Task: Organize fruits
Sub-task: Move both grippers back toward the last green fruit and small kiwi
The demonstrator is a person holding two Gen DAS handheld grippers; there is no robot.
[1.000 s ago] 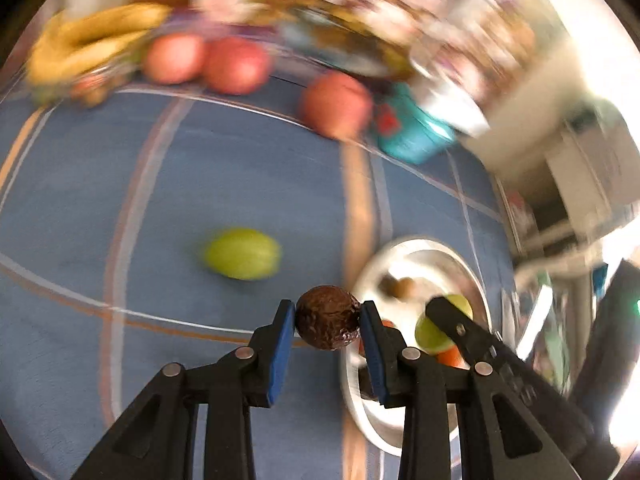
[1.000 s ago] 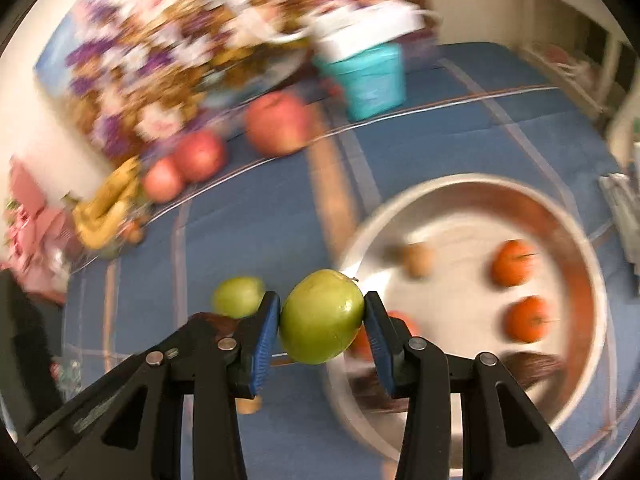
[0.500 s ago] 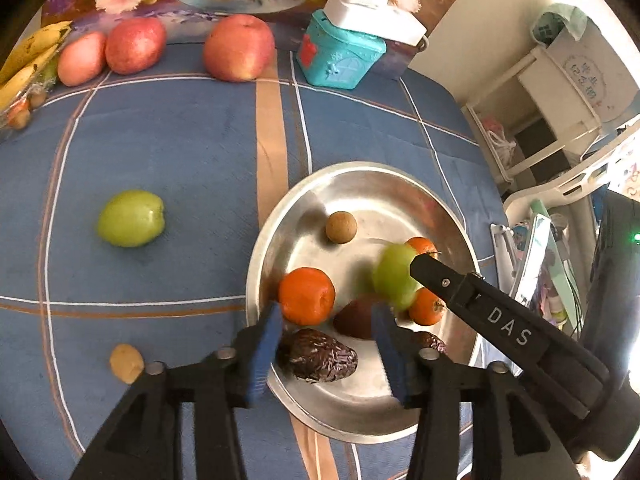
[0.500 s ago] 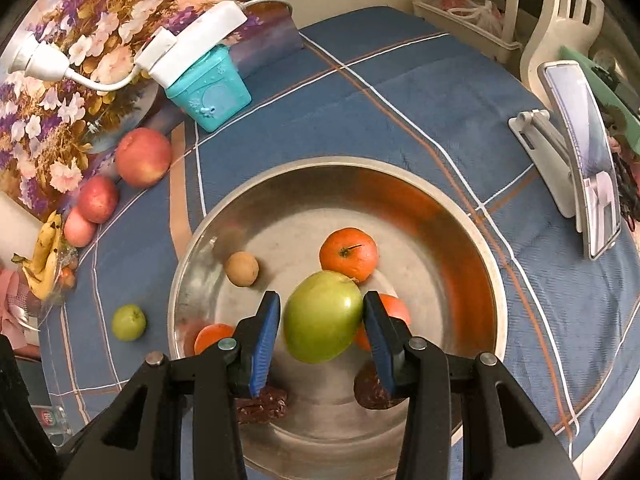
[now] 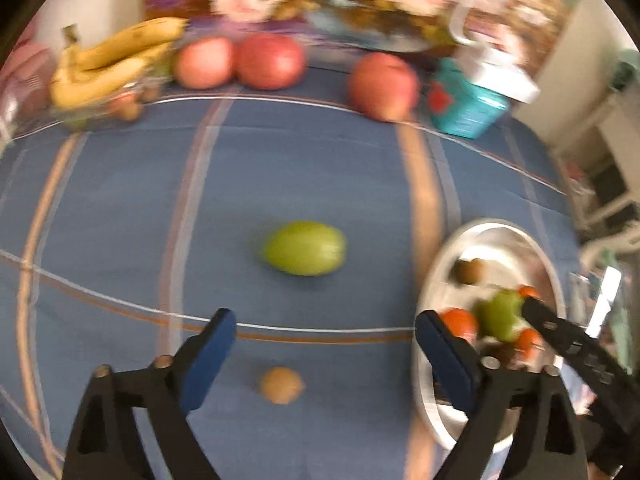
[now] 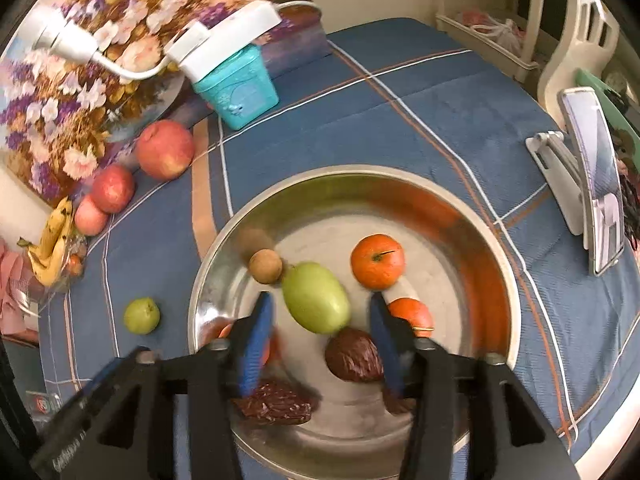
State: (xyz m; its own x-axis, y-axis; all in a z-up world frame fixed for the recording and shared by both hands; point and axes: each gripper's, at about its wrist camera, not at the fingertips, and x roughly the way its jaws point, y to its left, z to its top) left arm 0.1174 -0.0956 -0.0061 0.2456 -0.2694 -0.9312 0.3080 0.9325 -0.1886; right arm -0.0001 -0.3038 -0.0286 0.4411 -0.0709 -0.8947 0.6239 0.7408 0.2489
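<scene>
My right gripper (image 6: 322,320) is open above the steel bowl (image 6: 496,264). A green fruit (image 6: 316,297) lies loose between its jaws in the bowl, beside oranges (image 6: 377,261), a small brown fruit (image 6: 265,266) and dark brown fruits (image 6: 354,355). My left gripper (image 5: 324,344) is open and empty over the blue cloth. Another green fruit (image 5: 305,248) lies on the cloth ahead of it, and a small tan fruit (image 5: 281,385) lies between its fingers. The bowl (image 5: 430,280) is at its right.
Red apples (image 5: 269,61) and bananas (image 5: 108,64) line the far edge by a floral panel. A teal box (image 6: 240,88) with a white power strip stands at the back. A phone on a stand (image 6: 596,184) is at the right.
My right gripper opened and let the green fruit go into the bowl. My left gripper, which had dropped the dark fruit in the bowl, opened wider and swung left over the cloth.
</scene>
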